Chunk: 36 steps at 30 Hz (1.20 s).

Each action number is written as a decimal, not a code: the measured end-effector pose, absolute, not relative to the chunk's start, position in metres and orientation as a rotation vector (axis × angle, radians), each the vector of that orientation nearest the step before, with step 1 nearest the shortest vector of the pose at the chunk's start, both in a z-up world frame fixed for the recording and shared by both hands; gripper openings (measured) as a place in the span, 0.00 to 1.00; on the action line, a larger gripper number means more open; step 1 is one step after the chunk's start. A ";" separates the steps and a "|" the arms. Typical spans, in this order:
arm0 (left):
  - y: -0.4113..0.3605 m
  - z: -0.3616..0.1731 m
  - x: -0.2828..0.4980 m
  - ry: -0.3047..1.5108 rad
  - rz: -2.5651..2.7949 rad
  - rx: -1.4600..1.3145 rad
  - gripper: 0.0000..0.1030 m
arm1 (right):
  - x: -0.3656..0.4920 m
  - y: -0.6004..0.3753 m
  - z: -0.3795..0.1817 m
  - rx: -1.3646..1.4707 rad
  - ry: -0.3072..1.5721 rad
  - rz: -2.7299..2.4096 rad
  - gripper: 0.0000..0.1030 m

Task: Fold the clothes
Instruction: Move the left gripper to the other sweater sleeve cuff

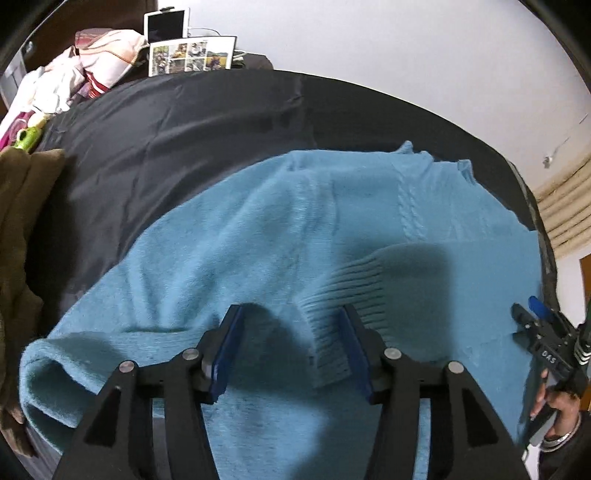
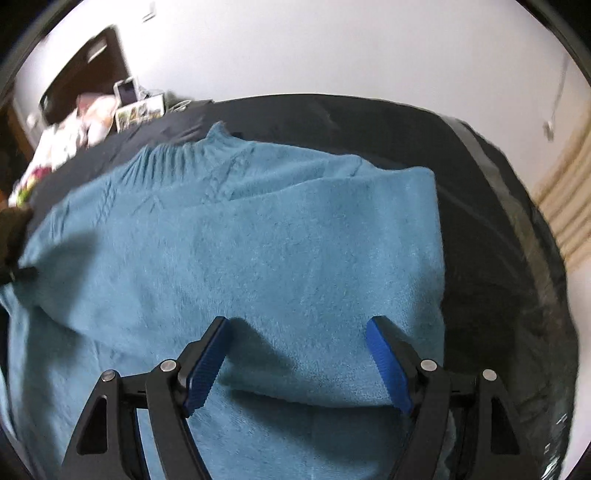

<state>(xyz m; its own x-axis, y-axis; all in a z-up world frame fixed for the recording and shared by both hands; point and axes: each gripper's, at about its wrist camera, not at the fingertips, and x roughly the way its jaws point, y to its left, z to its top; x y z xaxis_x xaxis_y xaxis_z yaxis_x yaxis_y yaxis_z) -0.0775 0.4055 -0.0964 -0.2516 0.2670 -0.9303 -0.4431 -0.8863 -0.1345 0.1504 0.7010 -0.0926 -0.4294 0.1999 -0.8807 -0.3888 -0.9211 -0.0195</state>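
1. The only lettering that could be read stood on the black body of the right claw [image 1: 532,317], seen at the right edge of the left wrist view: pale capitals that looked like "DAS".
2. The photo sheet [image 1: 192,55] propped at the far end of the bed showed a grid of coloured pictures, but any print on it was too small to make out.
3. The tablet [image 1: 166,25] standing behind it had a dark screen with no legible writing.

A plain white wall [image 1: 406,55] rises behind the black-covered bed [image 1: 184,122] — beige ribbed curtain [image 1: 565,210] at right.
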 end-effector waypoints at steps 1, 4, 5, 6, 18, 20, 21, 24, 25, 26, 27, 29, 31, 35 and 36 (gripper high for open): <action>0.405 -0.096 -0.076 0.244 2.197 -1.559 0.59 | 0.151 0.700 -0.092 -1.431 0.247 2.380 0.75; 0.407 -0.100 -0.073 0.301 2.217 -1.550 0.60 | 0.150 0.701 -0.091 -1.441 0.253 2.372 0.76; 0.408 -0.102 -0.072 0.324 2.219 -1.547 0.60 | 0.150 0.700 -0.091 -1.443 0.247 2.371 0.77; 0.409 -0.104 -0.070 0.347 2.221 -1.544 0.61 | 0.150 0.700 -0.090 -1.448 0.243 2.371 0.77; 0.385 -0.074 -0.020 0.320 2.295 -1.448 0.64 | 0.196 0.635 -0.064 -1.500 0.224 2.455 0.77; 0.373 -0.071 -0.007 0.284 2.300 -1.457 0.64 | 0.208 0.615 -0.072 -1.565 0.183 2.471 0.77; 0.366 -0.071 -0.003 0.269 2.307 -1.472 0.64 | 0.214 0.605 -0.077 -1.602 0.166 2.480 0.77; 0.342 -0.072 0.013 0.214 2.326 -1.520 0.64 | 0.226 0.587 -0.088 -1.675 0.149 2.497 0.79; 0.329 -0.074 0.023 0.175 2.328 -1.551 0.64 | 0.230 0.581 -0.088 -1.675 0.108 2.510 0.79; 0.317 -0.076 0.032 0.141 2.332 -1.580 0.64 | 0.233 0.576 -0.089 -1.675 0.068 2.524 0.79; 0.307 -0.079 0.041 0.119 2.340 -1.608 0.64 | 0.234 0.574 -0.089 -1.683 0.048 2.537 0.79; 0.288 -0.083 0.059 0.072 2.348 -1.666 0.64 | 0.236 0.575 -0.087 -1.706 0.066 2.548 0.79; 0.271 -0.087 0.074 0.009 2.345 -1.709 0.64 | 0.239 0.579 -0.087 -1.727 0.090 2.541 0.79; 0.231 -0.087 0.102 -0.101 2.428 -1.755 0.64 | 0.254 0.579 -0.086 -1.741 0.076 2.542 0.82; 0.219 -0.086 0.108 -0.135 2.465 -1.758 0.64 | 0.258 0.577 -0.086 -1.745 0.056 2.546 0.84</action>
